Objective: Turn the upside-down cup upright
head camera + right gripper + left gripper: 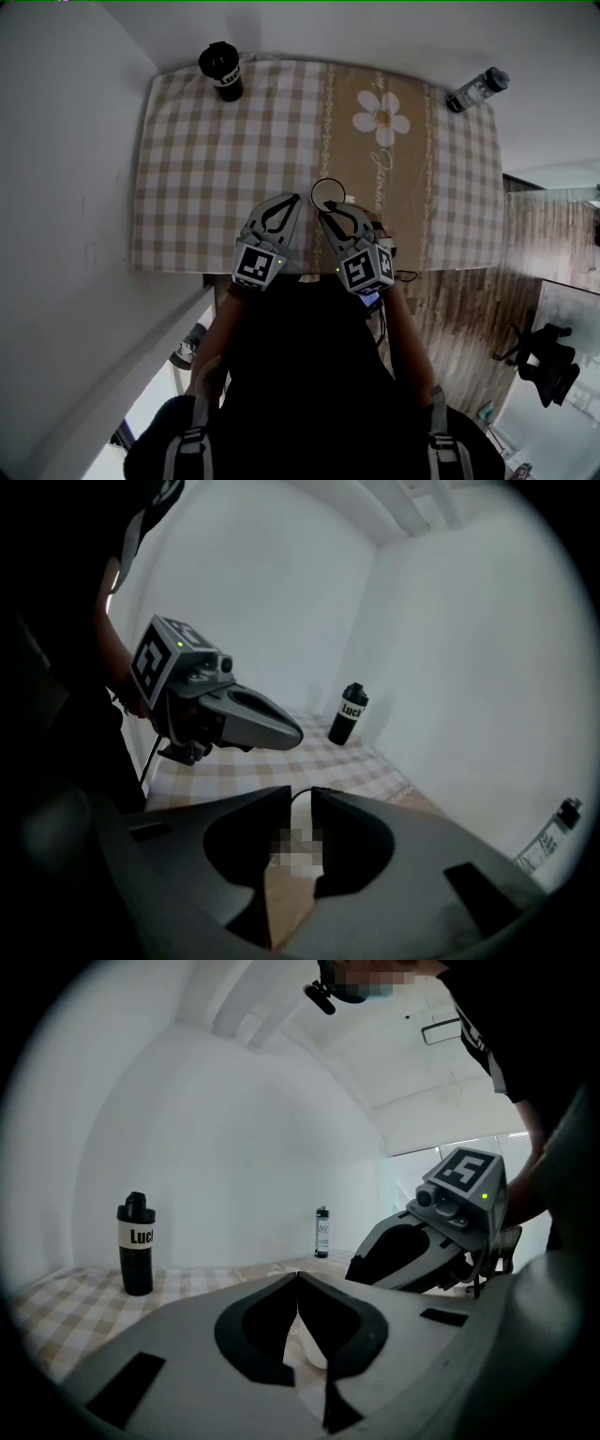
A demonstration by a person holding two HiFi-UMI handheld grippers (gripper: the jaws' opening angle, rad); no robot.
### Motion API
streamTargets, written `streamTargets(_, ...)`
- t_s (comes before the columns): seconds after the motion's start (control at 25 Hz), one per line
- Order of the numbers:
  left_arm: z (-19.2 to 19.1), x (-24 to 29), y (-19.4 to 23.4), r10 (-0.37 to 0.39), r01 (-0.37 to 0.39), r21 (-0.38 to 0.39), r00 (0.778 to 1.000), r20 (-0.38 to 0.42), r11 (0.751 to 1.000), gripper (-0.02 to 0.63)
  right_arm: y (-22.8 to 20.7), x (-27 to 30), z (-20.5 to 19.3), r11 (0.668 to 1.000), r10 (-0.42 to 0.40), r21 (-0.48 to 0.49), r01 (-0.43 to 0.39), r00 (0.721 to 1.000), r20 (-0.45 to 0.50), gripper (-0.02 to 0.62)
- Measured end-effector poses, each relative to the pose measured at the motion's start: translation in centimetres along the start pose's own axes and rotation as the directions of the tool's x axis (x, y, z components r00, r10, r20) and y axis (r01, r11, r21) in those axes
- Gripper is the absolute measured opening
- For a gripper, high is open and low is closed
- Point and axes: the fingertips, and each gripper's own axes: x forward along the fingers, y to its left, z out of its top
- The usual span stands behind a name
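Observation:
A small cup (328, 193) with a dark rim and a pale inside stands mouth up on the checked tablecloth (206, 169), close to the table's near edge. My right gripper (325, 212) reaches it from the near side. In the right gripper view its jaws (301, 794) stand a little apart, with the cup's rim (300, 808) in the gap and no pad pressing on it. My left gripper (295, 200) sits just left of the cup, its tips (298, 1275) shut together on nothing. Part of the pale cup (314, 1352) shows through its jaw frame.
A black bottle (222, 71) stands at the table's far left corner, a clear bottle (476, 90) at the far right. A flower print (382, 116) marks the cloth's middle strip. White walls bound the left and far sides; wooden floor lies to the right.

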Motion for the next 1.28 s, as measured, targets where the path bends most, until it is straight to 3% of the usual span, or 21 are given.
streamTargets(0.08, -0.1, -0.2, 0.1, -0.001, 0.001, -0.001, 1.000, -0.001, 1.000, 0.003, 0.6, 0.5, -0.3, 0.999, 0.044, -0.013, -0.044, 0.998, -0.040, 0.078)
streamTargets(0.16, -0.5, -0.3, 0.3, 0.000, 0.000, -0.008, 1.000, -0.003, 1.000, 0.003, 1.1, 1.0, -0.5, 0.996, 0.077, -0.025, -0.080, 0.993, -0.090, 0.127)
streamTargets(0.6, -0.6, 0.0, 0.1, 0.003, -0.003, -0.004, 1.000, -0.006, 1.000, 0.003, 2.0, 3.3, -2.2, 0.975, 0.092, -0.167, -0.148, 0.947, -0.307, 0.127)
streamTargets(0.68, -0.6, 0.0, 0.4, 0.012, -0.012, -0.008, 1.000, 0.000, 1.000, 0.003, 2.0, 3.7, -2.5, 0.971, 0.080, -0.186, -0.150, 0.937, -0.340, 0.097)
streamTargets(0.8, -0.6, 0.1, 0.7, 0.023, -0.023, -0.012, 1.000, 0.003, 1.000, 0.003, 1.9, 3.8, -3.0, 0.977, 0.095, -0.139, -0.162, 0.913, -0.397, 0.069)
streamTargets(0.96, -0.8, 0.1, 0.7, 0.024, -0.024, -0.005, 1.000, 0.002, 1.000, 0.003, 1.9, 3.8, -3.1, 0.980, 0.125, -0.095, -0.177, 0.908, -0.400, 0.060)
streamTargets(1.28, -2.3, -0.2, 1.0, 0.031, -0.032, -0.018, 0.999, -0.037, 0.999, 0.008, 1.5, 3.1, -3.0, 0.987, 0.151, 0.001, -0.160, 0.933, -0.326, 0.041)
